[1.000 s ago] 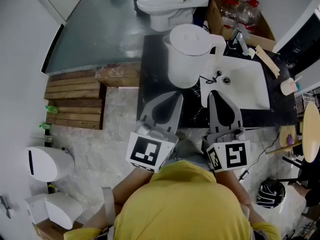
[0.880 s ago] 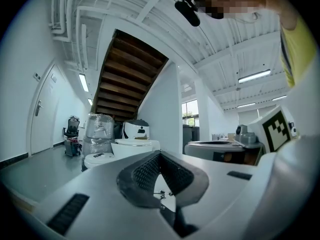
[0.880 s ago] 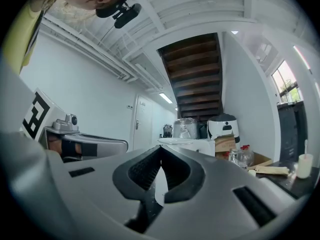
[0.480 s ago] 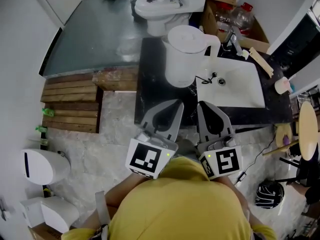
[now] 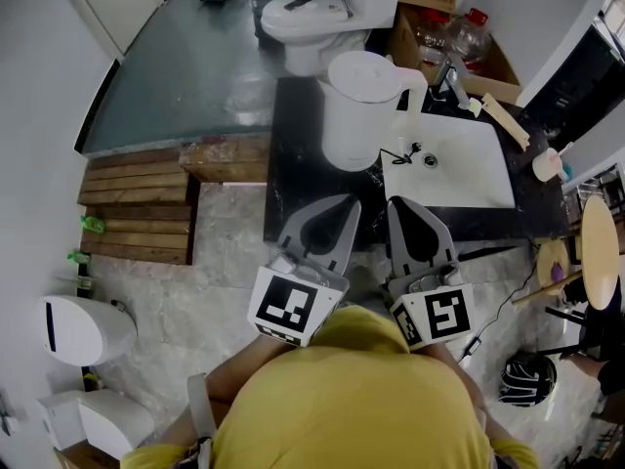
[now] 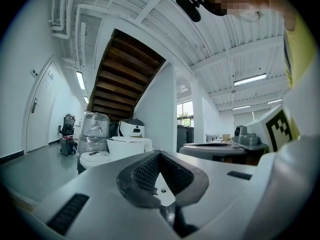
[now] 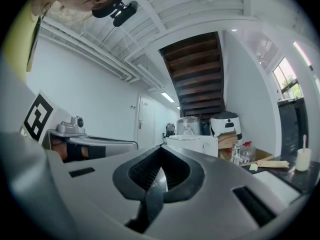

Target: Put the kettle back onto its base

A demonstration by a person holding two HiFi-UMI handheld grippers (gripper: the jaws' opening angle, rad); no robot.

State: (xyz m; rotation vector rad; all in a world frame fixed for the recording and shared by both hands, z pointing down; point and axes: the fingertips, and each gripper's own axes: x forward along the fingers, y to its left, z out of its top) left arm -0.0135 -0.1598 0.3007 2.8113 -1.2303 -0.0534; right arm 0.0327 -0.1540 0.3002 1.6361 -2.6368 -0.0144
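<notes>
A white kettle (image 5: 364, 107) with its lid on stands upright on the black counter (image 5: 293, 164), left of the sink; a thin black cord (image 5: 405, 152) lies by its foot. I cannot tell whether a base is under it. My left gripper (image 5: 344, 203) and right gripper (image 5: 402, 205) are side by side just short of the counter's near edge, both pointing level toward the kettle and apart from it. Both are shut with nothing between the jaws. The right gripper view has the kettle (image 7: 192, 143) beyond my shut right gripper (image 7: 161, 150); my left gripper (image 6: 159, 154) is shut too.
A white sink basin (image 5: 459, 179) with a faucet (image 5: 453, 74) fills the counter's right part. A toilet (image 5: 303, 13) stands behind the counter and a cardboard box (image 5: 467, 55) holds bottles. A wooden pallet (image 5: 137, 203) lies on the floor to the left.
Both grippers have drawn a little back from the counter toward my body, and the right one has shifted left. The kettle has not moved and both grippers stay shut.
</notes>
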